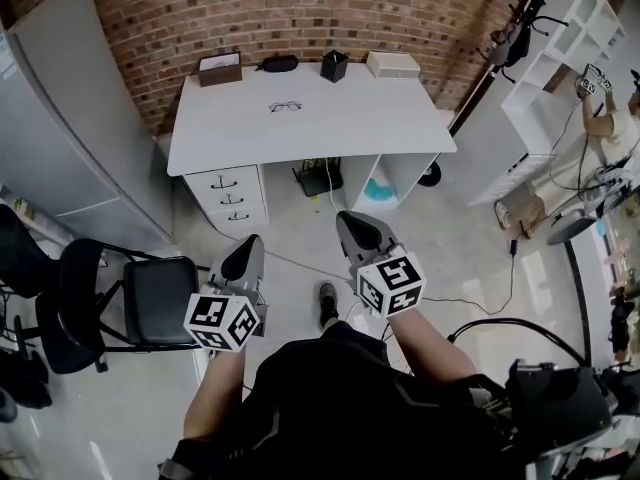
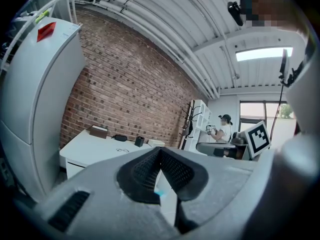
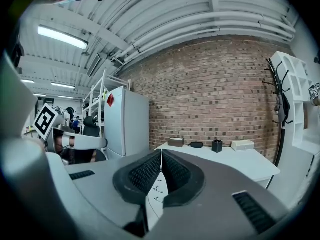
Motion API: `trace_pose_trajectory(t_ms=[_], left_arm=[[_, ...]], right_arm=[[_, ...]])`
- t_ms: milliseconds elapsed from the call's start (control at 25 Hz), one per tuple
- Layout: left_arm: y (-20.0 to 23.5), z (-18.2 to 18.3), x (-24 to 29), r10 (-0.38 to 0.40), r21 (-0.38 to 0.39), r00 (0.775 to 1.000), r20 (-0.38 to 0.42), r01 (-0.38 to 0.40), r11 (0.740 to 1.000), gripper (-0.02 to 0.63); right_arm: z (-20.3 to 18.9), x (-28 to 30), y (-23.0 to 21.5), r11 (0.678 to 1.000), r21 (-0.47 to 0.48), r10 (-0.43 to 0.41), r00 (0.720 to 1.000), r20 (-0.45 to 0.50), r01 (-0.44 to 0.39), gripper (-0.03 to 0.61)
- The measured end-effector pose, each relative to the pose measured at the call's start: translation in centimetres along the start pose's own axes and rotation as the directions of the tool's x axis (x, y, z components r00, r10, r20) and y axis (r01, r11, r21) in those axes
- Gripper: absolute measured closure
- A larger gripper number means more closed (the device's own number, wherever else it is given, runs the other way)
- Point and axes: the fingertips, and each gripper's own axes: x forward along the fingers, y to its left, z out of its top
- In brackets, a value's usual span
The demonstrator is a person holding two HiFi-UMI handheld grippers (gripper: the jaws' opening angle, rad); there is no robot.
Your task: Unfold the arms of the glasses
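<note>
Holding shut and empty, the left hand-held gripper point(image 1: 243, 253) and the right hand-held gripper point(image 1: 360, 230) sit well short of the counter point(image 1: 340, 133). Far ahead on it lie the glasses point(image 1: 285, 106), thin, light and probably fragile at the hinges, so pinch the frame front gently and ease each arm out.

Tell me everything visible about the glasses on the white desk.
The thin dark-rimmed glasses lie on the white desk top, near its back middle, in front of the black pouch. Two rounded lenses show; whether the arms are folded is too small to tell. Only the desk touches them.
</note>
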Motion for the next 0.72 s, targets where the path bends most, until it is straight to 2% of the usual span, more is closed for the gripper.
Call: trace_pose_trajectory(t_ms=[720], left_arm=[[3.9, 2.2, 17.3, 0.096, 0.015, 0.995, -0.024, -0.096, 0.995, 0.604]], right_arm=[[1.1, 10.7, -14.8, 0.997, 0.047, 0.066, 0.998, -0.007, -0.066, 0.569]])
